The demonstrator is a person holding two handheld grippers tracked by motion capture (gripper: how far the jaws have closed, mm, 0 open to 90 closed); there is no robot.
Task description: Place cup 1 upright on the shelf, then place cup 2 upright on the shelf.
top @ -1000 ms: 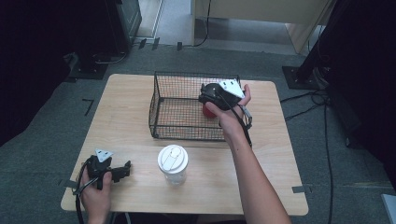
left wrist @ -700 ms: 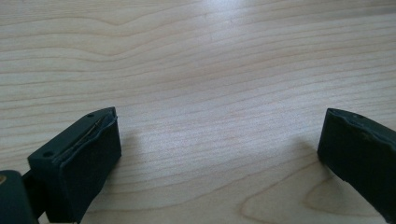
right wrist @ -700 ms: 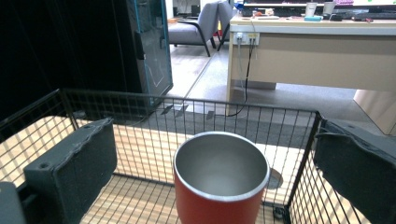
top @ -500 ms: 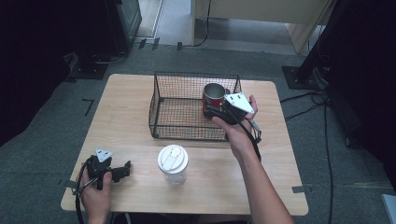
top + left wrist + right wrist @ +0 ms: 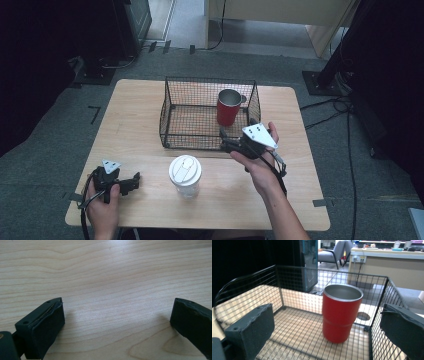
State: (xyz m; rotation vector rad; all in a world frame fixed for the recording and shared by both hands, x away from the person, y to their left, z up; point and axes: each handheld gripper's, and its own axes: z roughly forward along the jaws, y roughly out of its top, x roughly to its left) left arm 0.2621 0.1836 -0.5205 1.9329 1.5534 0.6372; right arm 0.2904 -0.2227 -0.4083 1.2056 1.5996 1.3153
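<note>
A red metal mug (image 5: 229, 107) stands upright in the back right part of a black wire basket (image 5: 210, 78). My right gripper (image 5: 224, 140) is held open and empty just above the basket's front right rim, pointing at the mug. In the right gripper view the mug (image 5: 340, 312) stands free on the basket floor beyond the wide-apart jaws of the right gripper (image 5: 328, 323), with the basket wall (image 5: 249, 297) at left. My left gripper (image 5: 134, 181) rests near the table's front left corner, open. Bare wood lies between the jaws of the left gripper (image 5: 117, 320).
A white lidded cup (image 5: 185, 175) stands on the wooden table (image 5: 130, 125) in front of the basket, between the two hands. Cables and dark equipment stands lie on the floor around the table.
My right gripper has let go of the red mug inside the basket and drawn back toward the person, past the basket's front rim. The left gripper has stayed still.
</note>
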